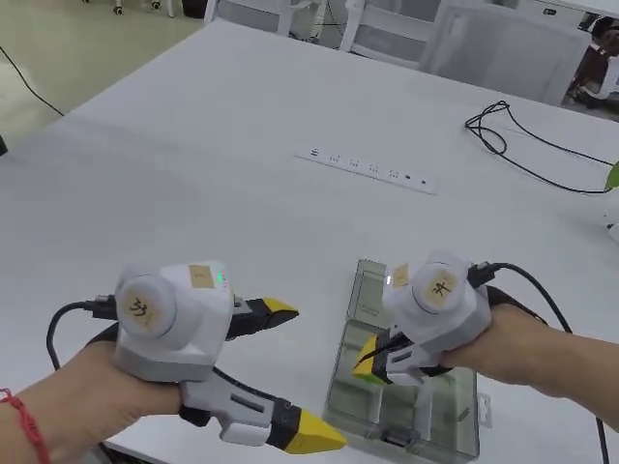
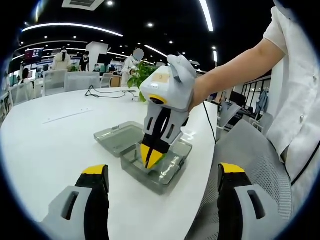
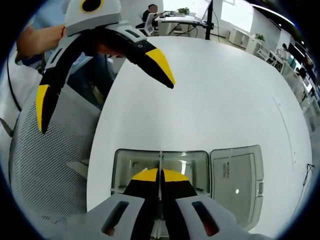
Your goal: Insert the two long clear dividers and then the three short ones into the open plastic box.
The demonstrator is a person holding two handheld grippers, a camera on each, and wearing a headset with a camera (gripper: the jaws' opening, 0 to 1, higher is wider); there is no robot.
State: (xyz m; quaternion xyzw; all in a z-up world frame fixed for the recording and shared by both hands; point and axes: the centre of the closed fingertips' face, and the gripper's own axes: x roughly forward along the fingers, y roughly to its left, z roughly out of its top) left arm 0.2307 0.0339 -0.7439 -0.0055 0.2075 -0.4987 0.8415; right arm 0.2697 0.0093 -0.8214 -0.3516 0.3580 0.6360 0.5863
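Head view, left gripper (image 1: 298,372): jaws wide apart and empty, just beside the box (image 1: 455,430), not touching it.
Head view, right gripper (image 1: 366,360): points down into the box's tray; the lid (image 1: 370,285) lies open flat on the far side.
Left gripper view, right gripper (image 2: 150,157): tips together, low inside the box.
Right gripper view, divider (image 3: 161,159): a thin clear edge pinched between the closed tips, running to the box's far wall.
Risk, tilt: the divider may miss the box's slots if it leans.
Risk, slide: the unbraced box could shift under downward push.
Risk, slip: smooth plastic may slip from the jaws.
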